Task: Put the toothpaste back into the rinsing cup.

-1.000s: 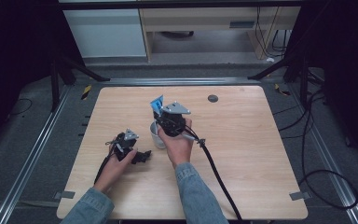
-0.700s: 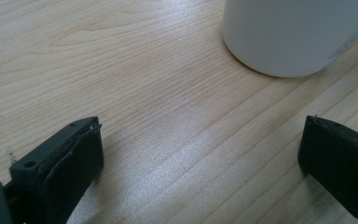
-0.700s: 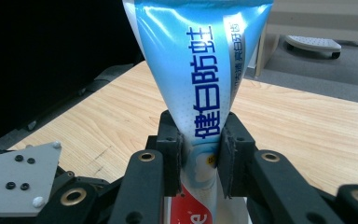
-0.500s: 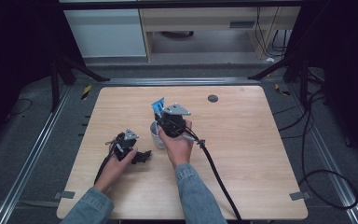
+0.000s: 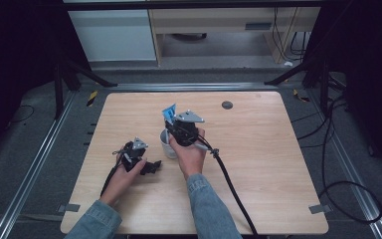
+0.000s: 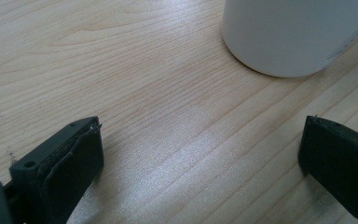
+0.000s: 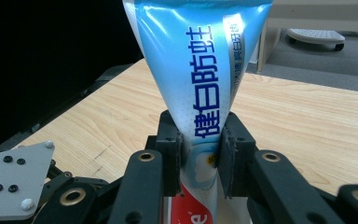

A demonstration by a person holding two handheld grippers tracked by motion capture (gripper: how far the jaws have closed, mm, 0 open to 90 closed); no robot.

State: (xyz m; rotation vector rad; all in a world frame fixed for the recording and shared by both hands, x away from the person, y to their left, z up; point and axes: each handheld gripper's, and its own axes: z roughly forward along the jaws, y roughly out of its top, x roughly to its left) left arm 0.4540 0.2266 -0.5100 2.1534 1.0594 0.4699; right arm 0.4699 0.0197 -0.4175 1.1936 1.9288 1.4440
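A blue toothpaste tube [image 7: 200, 84] with dark blue lettering stands upright, flat crimped end up, and my right gripper [image 7: 199, 156] is shut on its lower body. In the high view the tube's blue end [image 5: 169, 113] sticks up behind the right gripper [image 5: 178, 128], which hovers over a white cup [image 5: 167, 145]. The cup [image 6: 293, 35] also stands just ahead of my left gripper [image 6: 200, 154], whose jaws are wide open over bare wood. In the high view the left gripper [image 5: 149, 167] rests low on the wooden table [image 5: 273, 164], left of the cup.
A small dark round disc [image 5: 227, 105] lies near the table's far edge. The right gripper's black cable [image 5: 231, 184] trails toward the near edge. Metal rails [image 5: 35, 164] and cables [image 5: 338, 149] run along the floor beside the table.
The right gripper with the tube has shifted slightly, staying over the cup. The left gripper has barely moved.
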